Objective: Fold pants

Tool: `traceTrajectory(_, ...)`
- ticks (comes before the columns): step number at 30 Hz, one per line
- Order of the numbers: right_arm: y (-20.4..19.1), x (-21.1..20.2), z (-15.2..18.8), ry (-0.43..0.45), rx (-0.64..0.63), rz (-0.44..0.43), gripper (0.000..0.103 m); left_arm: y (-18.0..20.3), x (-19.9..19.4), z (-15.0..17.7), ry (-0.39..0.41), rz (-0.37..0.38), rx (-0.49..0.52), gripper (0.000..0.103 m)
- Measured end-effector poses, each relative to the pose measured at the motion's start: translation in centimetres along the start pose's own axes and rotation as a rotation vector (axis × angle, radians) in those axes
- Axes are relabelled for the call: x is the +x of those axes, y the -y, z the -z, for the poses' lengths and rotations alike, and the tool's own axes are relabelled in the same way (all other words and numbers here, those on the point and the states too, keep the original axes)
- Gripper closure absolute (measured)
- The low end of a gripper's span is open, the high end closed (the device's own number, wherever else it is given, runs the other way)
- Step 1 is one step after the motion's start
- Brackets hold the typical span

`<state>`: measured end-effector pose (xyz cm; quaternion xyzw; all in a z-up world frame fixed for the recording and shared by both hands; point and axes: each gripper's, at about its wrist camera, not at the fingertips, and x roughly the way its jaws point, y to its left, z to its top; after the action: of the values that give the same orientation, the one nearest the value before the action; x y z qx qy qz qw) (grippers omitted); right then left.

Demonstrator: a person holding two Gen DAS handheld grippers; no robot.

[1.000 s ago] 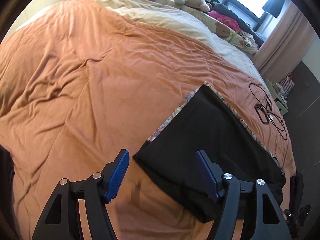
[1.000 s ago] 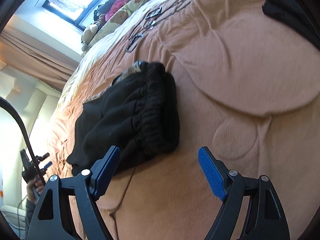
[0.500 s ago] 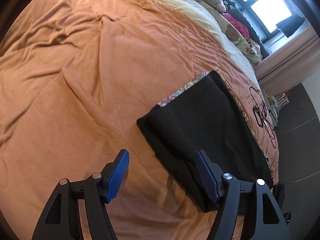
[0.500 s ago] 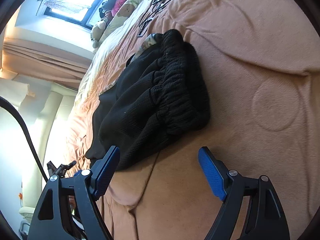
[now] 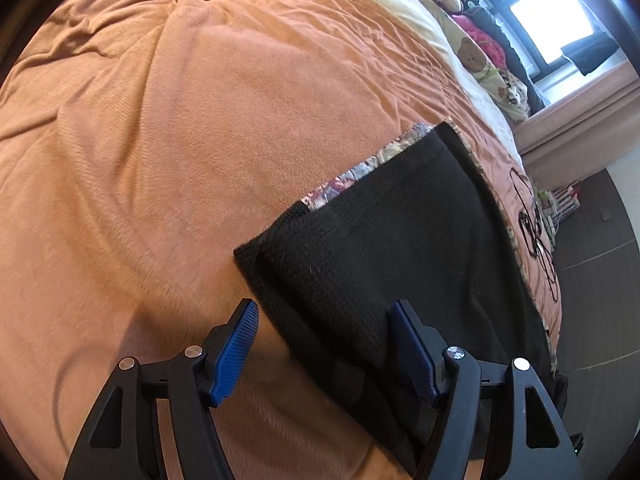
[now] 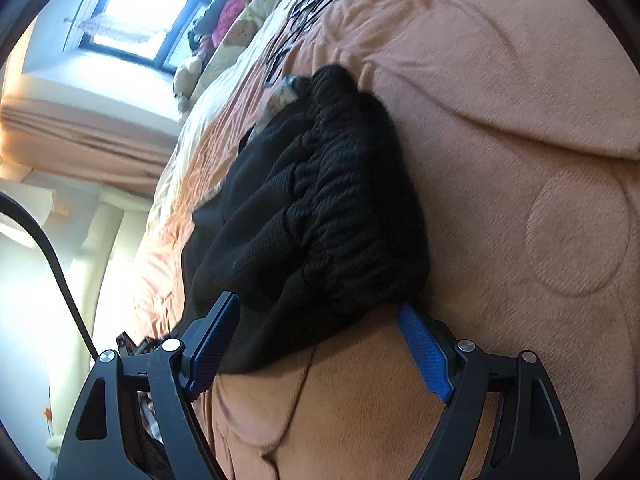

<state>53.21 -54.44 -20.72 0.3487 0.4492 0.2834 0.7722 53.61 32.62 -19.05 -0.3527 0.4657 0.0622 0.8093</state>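
Observation:
Black knit pants [image 5: 392, 264] lie flat on an orange bedspread [image 5: 180, 128], over a flower-patterned cloth [image 5: 372, 162] whose edge shows along their far side. My left gripper [image 5: 324, 340] is open just above the pants' near hem corner, its right blue pad over the black fabric and its left pad over the bedspread. In the right wrist view the bunched ribbed waistband [image 6: 320, 216] of the pants fills the middle. My right gripper [image 6: 320, 334] is open, and the waistband's near edge lies between its blue pads, which do not press on it.
Pillows and plush toys [image 5: 476, 52] line the head of the bed under a bright window [image 5: 548, 12]. Black cables [image 5: 532, 232] lie on the bedspread beyond the pants. Dark floor [image 5: 600, 280] runs along the bed's right side.
Both grippers have sunk closer to the pants. The left one now straddles the hem corner, and the waistband now reaches in between the right gripper's pads. Both openings look unchanged.

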Motion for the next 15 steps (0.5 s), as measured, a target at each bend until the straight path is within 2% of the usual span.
traceTrajectory(3,0.5,-0.1,0.0,0.022,0.021,-0.001,0.022,-0.3,0.5,-0.3,0.024,-0.013,-0.011,0.035)
traceTrajectory(4,0.5,0.0,0.0,0.026,0.023,0.003,0.024,-0.3,0.6,-0.3,0.033,-0.021,-0.019,0.043)
traceTrajectory(5,0.4,0.0,0.0,0.035,0.021,0.01,0.03,-0.5,0.6,-0.4,0.041,-0.034,-0.027,0.057)
traceTrajectory(6,0.2,0.0,-0.1,0.046,0.014,0.028,0.034,-0.6,0.5,-0.4,0.046,-0.05,-0.035,0.065)
traceTrajectory(7,0.2,0.0,-0.1,0.051,0.011,0.045,0.046,-0.9,0.4,-0.4,0.049,-0.063,-0.047,0.082)
traceTrajectory(8,0.3,0.1,-0.1,0.057,0.019,0.066,0.051,-1.1,0.2,-0.4,0.054,-0.055,-0.057,0.09)
traceTrajectory(11,0.2,0.2,-0.3,0.044,0.024,0.099,0.075,-1.5,-0.9,-0.3,0.082,-0.04,-0.072,0.093)
traceTrajectory(15,-1.4,-0.5,-0.2,0.057,-0.013,0.099,0.083,-1.0,-3.2,0.3,0.12,-0.03,-0.064,0.093)
